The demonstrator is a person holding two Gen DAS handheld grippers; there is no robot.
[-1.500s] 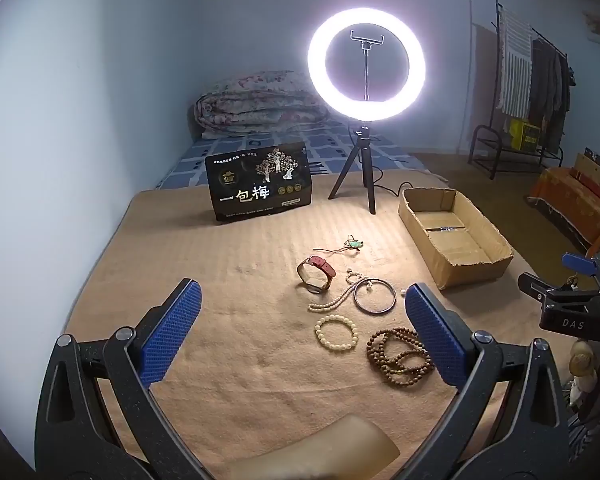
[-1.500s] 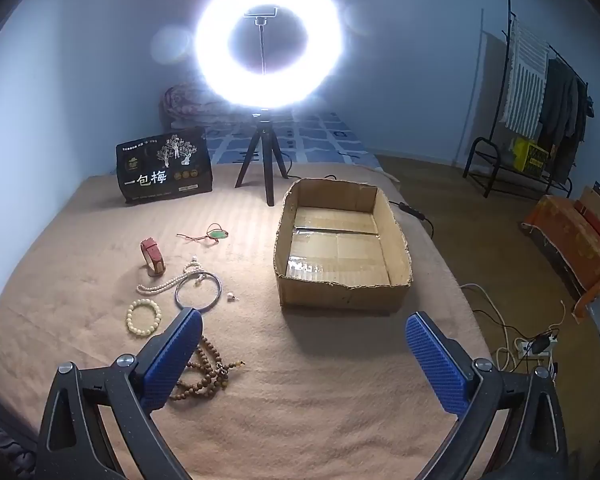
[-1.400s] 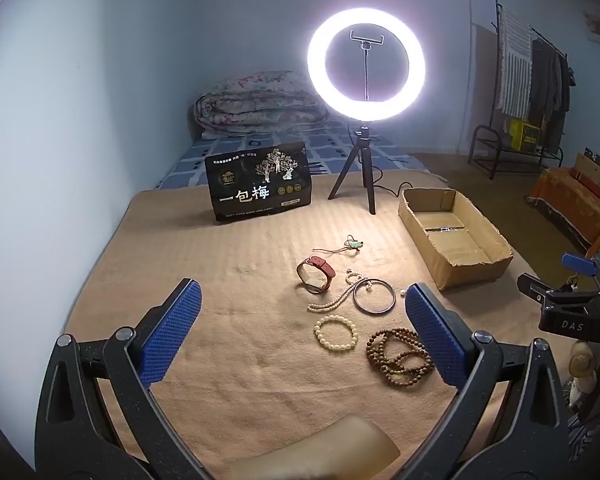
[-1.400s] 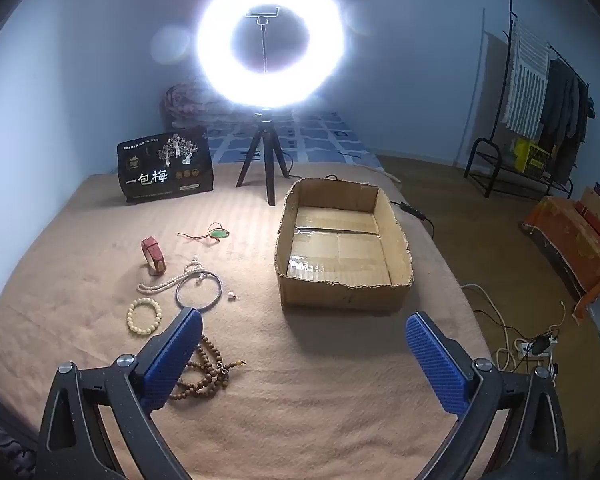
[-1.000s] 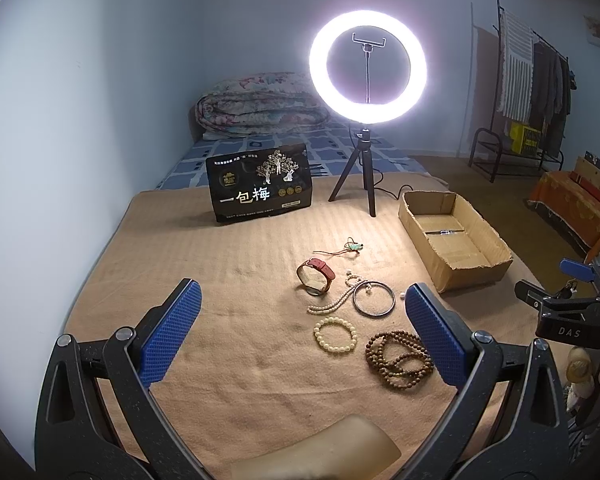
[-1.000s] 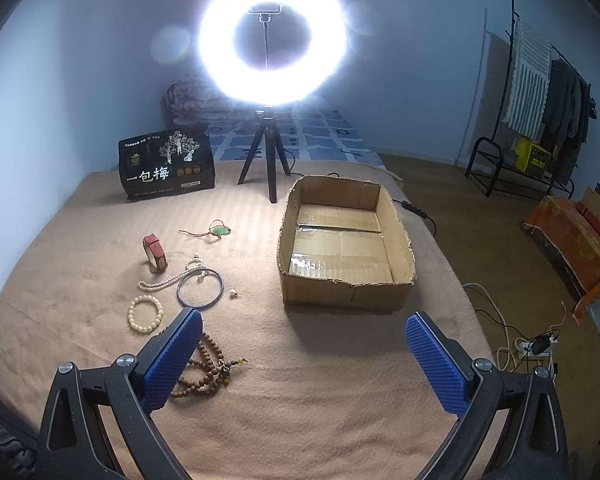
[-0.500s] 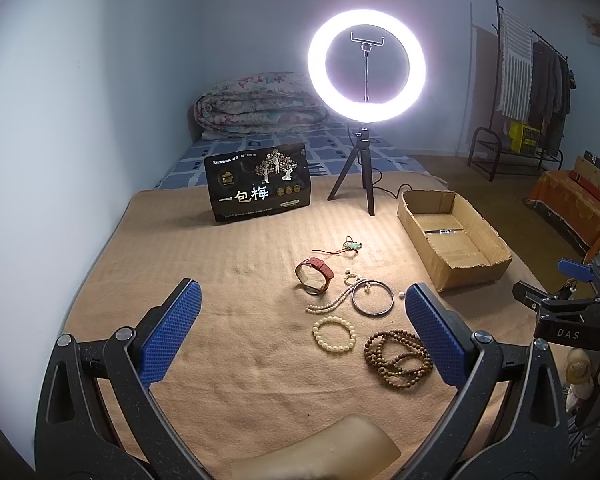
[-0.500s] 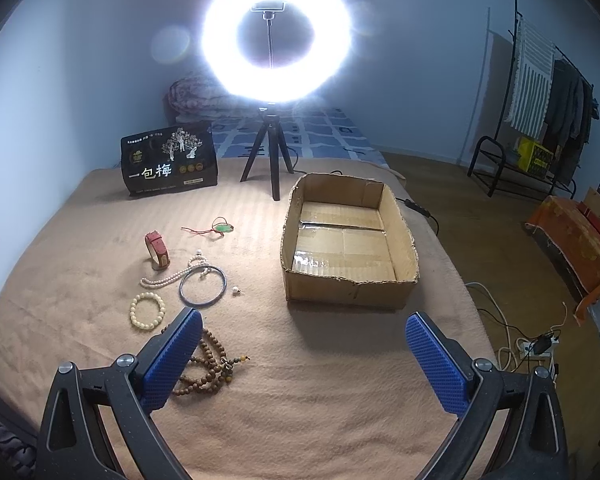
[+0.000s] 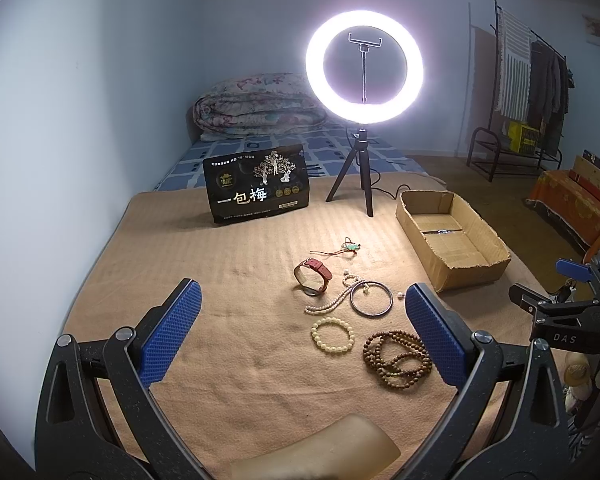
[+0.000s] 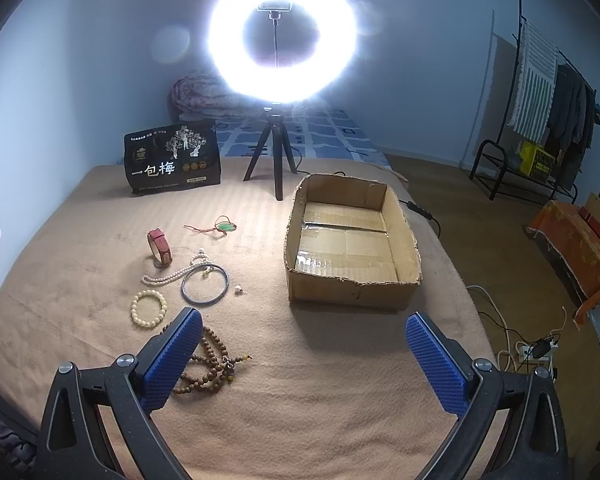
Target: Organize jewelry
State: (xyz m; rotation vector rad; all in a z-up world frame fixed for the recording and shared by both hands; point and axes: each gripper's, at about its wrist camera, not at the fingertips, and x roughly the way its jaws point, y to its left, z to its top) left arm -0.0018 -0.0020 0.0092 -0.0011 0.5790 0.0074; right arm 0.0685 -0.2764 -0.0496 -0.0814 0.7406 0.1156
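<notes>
Left wrist view: the left gripper hangs with fingers wide and empty above the tan blanket. A wooden bead strand, cream bracelet, metal bangle and red watch lie grouped, left of the cardboard box, whose long axis runs away from the camera.

Right wrist view: the right gripper is also spread wide, holding nothing; the box sits ahead, the jewelry to its left.

Loose bracelets, beads and a watch lie beside the empty cardboard box.
</notes>
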